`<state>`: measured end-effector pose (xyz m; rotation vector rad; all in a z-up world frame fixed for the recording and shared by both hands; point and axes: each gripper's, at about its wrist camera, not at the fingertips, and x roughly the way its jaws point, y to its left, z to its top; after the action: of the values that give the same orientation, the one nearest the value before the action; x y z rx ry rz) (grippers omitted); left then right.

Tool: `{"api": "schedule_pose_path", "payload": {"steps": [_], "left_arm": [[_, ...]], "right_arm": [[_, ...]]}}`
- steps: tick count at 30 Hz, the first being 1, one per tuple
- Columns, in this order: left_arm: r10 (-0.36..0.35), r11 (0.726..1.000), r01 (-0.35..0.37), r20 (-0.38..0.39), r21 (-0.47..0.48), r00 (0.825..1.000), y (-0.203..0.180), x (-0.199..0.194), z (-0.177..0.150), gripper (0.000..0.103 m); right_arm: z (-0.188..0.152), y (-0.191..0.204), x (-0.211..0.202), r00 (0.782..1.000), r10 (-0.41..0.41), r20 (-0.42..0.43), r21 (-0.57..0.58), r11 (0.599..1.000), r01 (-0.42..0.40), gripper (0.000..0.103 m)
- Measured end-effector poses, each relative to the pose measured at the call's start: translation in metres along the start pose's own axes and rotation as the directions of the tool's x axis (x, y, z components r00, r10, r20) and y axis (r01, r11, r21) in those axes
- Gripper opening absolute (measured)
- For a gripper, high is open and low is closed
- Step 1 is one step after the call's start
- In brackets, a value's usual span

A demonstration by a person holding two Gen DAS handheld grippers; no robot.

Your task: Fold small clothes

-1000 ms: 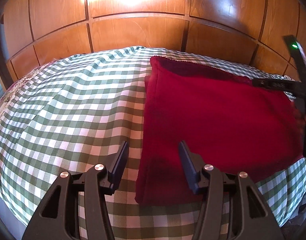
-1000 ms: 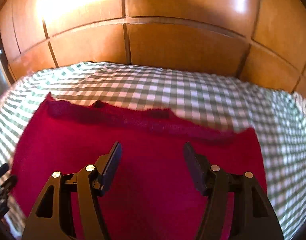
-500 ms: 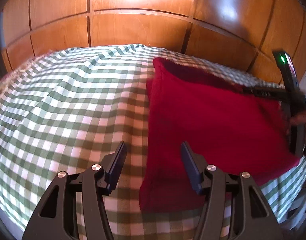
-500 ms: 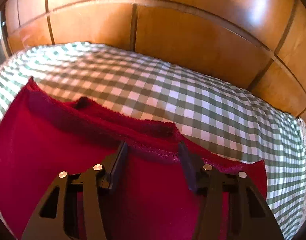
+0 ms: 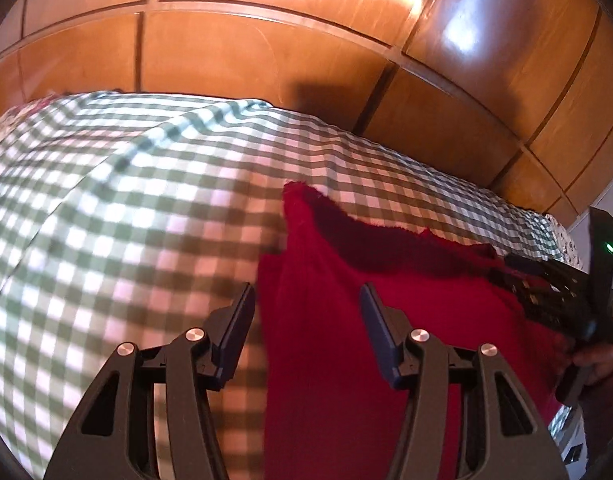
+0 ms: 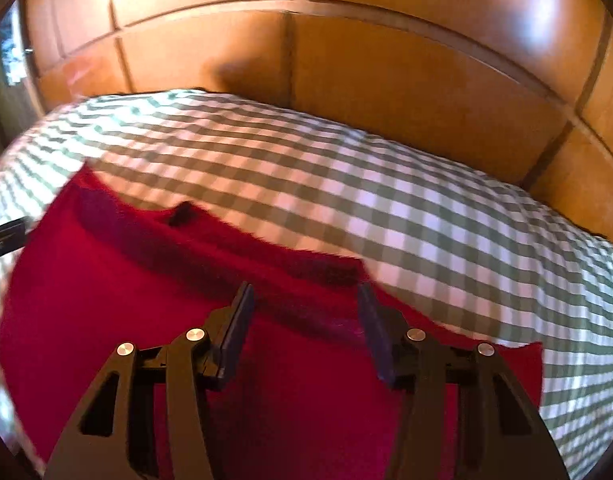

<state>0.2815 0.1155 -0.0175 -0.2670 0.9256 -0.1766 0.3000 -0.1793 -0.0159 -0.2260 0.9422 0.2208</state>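
Polished orange-brown wooden panelling rises behind the bed, its glossy boards catching a bright glare along the top. Spread over the bed is a green-and-white checked cloth, lightly creased, which carries the work.

On that checked cloth lies a deep red fleecy garment, folded flat, with a darker band running along its far edge and a small notch showing in that edge in the right wrist view.

From the left wrist camera, my left gripper hangs over the garment's left edge with its fingers spread wide and nothing between them: one finger stands over the checked cloth just beside the red fabric, the other over the red fabric itself. Whether either tip touches the fabric I cannot tell.

From the right wrist camera, my right gripper sits over the far band of the garment, towards its right end, fingers likewise wide apart and holding nothing; the dark band passes across the gap between them. The same gripper appears at the right edge of the left wrist view, black with a small green light, low against the garment's far right part. The left gripper's black tip shows at the left edge of the right wrist view, beside the garment's left side.
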Motion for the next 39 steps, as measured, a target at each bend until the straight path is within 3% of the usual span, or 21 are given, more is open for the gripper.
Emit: {"api": "schedule_pose_path", "payload": {"steps": [3,6,7,8,10,13,16,19,23,27,29,31,33,39], "left_arm": [[-0.003,1.000,0.003,-0.040,0.004,0.999,-0.004,0.020,0.010,0.047],[0.014,1.000,-0.013,-0.047,0.015,0.999,-0.008,0.032,0.016,0.024],[0.013,1.000,-0.012,-0.043,0.022,0.999,-0.009,0.033,0.017,0.013],[0.010,0.999,-0.009,-0.033,0.030,0.999,-0.011,0.033,0.018,0.008],[0.003,0.999,-0.003,0.008,0.040,1.000,-0.011,0.026,0.017,0.007],[-0.017,1.000,0.015,0.089,0.021,0.996,-0.010,0.008,0.018,0.007],[-0.011,1.000,0.008,0.131,0.023,0.991,-0.012,0.000,0.021,0.007],[0.043,0.999,-0.046,0.105,0.029,0.994,-0.017,0.016,0.025,0.007],[0.125,0.992,-0.126,0.014,0.019,0.992,-0.011,0.051,0.018,0.012],[0.156,0.987,-0.157,0.025,0.026,0.987,-0.014,0.045,0.019,0.021],[0.177,0.983,-0.179,0.039,0.034,0.983,-0.015,0.033,0.015,0.030],[0.183,0.982,-0.185,0.066,0.038,0.981,-0.014,0.016,0.007,0.034],[0.163,0.985,-0.168,0.087,0.047,0.983,-0.014,-0.003,-0.007,0.035],[0.141,0.988,-0.147,0.110,0.051,0.984,-0.006,-0.043,-0.052,0.042]], "right_arm": [[-0.004,0.005,0.002,1.000,0.017,-0.017,-0.050,0.999,-0.018,0.060],[-0.005,0.008,0.015,0.999,-0.013,-0.041,-0.073,0.997,0.010,0.059],[-0.005,0.008,0.018,0.999,-0.018,-0.046,-0.078,0.997,0.014,0.049],[-0.004,0.010,0.020,0.999,-0.019,-0.045,-0.088,0.996,0.015,0.039],[-0.003,0.016,0.020,0.999,0.002,-0.049,-0.103,0.995,-0.007,0.007],[-0.003,0.028,0.014,0.999,-0.044,-0.026,-0.156,0.987,0.040,0.003],[0.005,0.020,-0.004,0.998,-0.049,0.043,-0.104,0.993,0.053,0.003],[0.015,0.013,-0.012,0.995,-0.059,0.081,-0.057,0.996,0.064,0.003],[0.013,0.014,0.017,0.995,-0.094,0.021,-0.035,0.995,0.094,0.003],[0.007,0.012,0.034,0.992,-0.125,-0.010,-0.007,0.992,0.125,0.003],[0.006,0.009,0.026,0.993,-0.121,0.000,0.017,0.993,0.121,0.011],[0.002,0.003,0.012,0.993,-0.119,0.022,0.053,0.992,0.118,0.041],[-0.010,-0.007,-0.010,0.992,-0.118,0.053,0.100,0.989,0.112,0.054],[-0.069,-0.059,-0.066,0.990,-0.128,0.064,0.277,0.955,0.106,0.054]]}}
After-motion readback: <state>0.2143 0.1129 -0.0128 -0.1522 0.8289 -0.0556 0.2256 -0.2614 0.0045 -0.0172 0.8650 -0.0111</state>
